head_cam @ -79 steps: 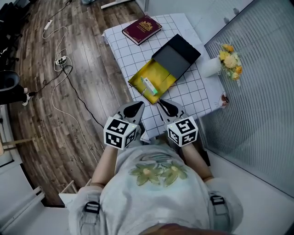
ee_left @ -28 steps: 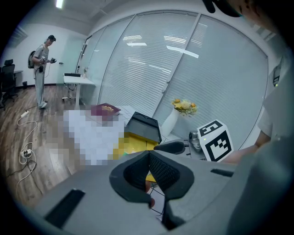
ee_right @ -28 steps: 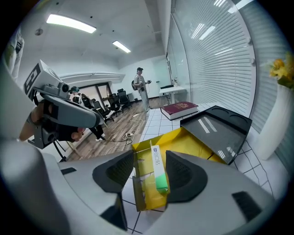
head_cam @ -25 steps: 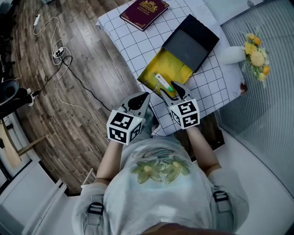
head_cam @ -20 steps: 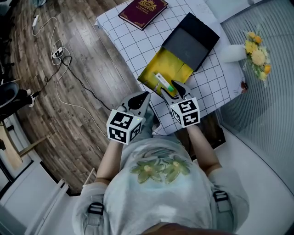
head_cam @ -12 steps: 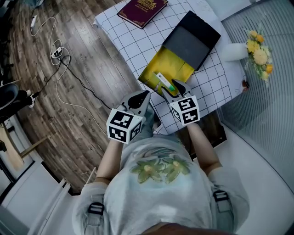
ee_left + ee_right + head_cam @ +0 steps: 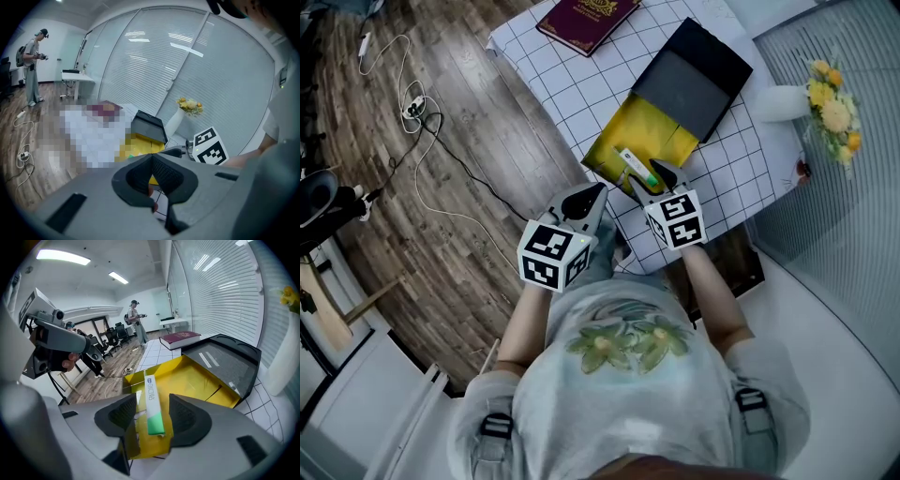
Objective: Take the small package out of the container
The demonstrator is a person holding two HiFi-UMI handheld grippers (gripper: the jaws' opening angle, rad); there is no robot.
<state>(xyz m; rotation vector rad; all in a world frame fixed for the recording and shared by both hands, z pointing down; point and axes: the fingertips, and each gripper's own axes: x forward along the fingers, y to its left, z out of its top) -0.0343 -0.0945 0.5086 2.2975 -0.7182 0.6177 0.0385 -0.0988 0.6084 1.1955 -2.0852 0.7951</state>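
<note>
An open container (image 7: 623, 141) with yellow lining and a raised black lid (image 7: 689, 80) lies on the grid-cloth table (image 7: 572, 94). Inside its near end rests the small white-and-green package (image 7: 636, 167). My right gripper (image 7: 647, 175) is open over that near end. In the right gripper view the package (image 7: 151, 394) lies lengthwise between the two jaws with a gap on each side, on the yellow lining (image 7: 197, 380). My left gripper (image 7: 586, 199) hovers at the table's near edge, left of the container, shut with nothing in it; its jaws (image 7: 151, 159) meet at the tips.
A dark red book (image 7: 586, 14) lies at the table's far end. A white vase of yellow flowers (image 7: 787, 98) stands right of the lid, by a glass wall. Cables (image 7: 422, 122) trail over the wood floor to the left. A person (image 7: 136, 319) stands far off.
My right gripper has moved forward from the table's near edge until its jaws straddle the package. The left gripper has stayed near the table edge.
</note>
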